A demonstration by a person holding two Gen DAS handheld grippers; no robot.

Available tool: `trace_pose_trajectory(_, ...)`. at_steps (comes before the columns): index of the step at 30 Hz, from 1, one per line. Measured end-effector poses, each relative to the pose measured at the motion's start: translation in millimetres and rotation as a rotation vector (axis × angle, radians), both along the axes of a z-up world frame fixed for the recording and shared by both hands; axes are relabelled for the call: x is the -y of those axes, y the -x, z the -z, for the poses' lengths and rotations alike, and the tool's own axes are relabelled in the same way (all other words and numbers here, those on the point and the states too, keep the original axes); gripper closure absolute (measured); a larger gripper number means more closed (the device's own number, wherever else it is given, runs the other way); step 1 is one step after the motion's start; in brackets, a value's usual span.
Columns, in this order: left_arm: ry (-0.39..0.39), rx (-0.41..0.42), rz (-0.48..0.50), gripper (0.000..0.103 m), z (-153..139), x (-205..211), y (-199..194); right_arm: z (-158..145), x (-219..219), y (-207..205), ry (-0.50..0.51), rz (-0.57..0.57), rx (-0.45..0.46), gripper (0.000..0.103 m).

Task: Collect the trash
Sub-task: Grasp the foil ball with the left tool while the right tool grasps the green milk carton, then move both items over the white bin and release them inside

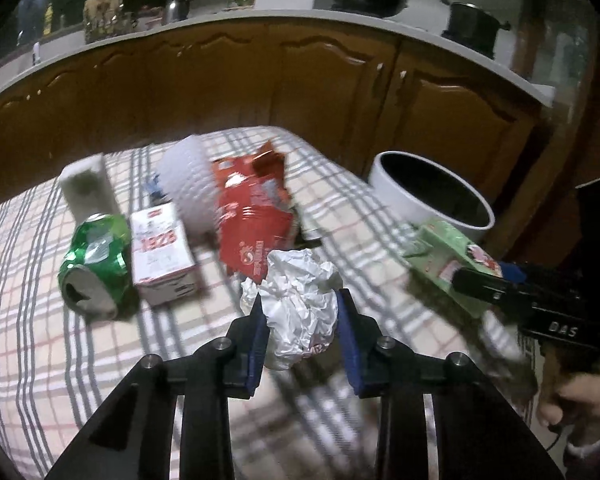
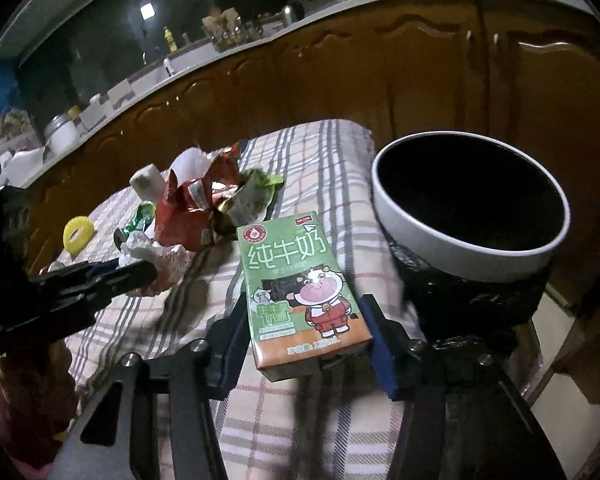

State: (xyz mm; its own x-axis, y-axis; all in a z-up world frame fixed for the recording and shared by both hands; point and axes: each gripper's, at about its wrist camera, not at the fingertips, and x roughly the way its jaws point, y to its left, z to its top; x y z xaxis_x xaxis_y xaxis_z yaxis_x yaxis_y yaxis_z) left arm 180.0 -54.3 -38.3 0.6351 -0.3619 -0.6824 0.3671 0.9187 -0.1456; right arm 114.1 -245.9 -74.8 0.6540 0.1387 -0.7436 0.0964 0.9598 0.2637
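Note:
My left gripper (image 1: 300, 300) is shut on a crumpled white paper ball (image 1: 298, 304) just above the checked tablecloth (image 1: 28, 340); the ball also shows in the right wrist view (image 2: 160, 260). My right gripper (image 2: 304, 312) is shut on a green milk carton (image 2: 300, 284), also seen in the left wrist view (image 1: 448, 264), held near the white-rimmed trash bin (image 2: 472, 240). On the cloth lie a crushed green can (image 1: 94, 260), a small white-and-red carton (image 1: 162, 256) and a red snack bag (image 1: 252, 216).
A white paper cup (image 1: 188, 176) and a white box (image 1: 86, 188) lie behind the trash. A yellow ring (image 2: 78, 234) sits at the far left of the table. Brown kitchen cabinets (image 1: 260, 80) stand behind, with pans on the counter.

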Motion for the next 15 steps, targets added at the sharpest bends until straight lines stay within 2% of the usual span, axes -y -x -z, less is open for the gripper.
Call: trace_pose_trajectory(15, 0.041, 0.008, 0.115, 0.072, -12.2, 41.5, -10.9, -17.1, 35.5, 12.5, 0.003, 0.097, 0.059, 0.05)
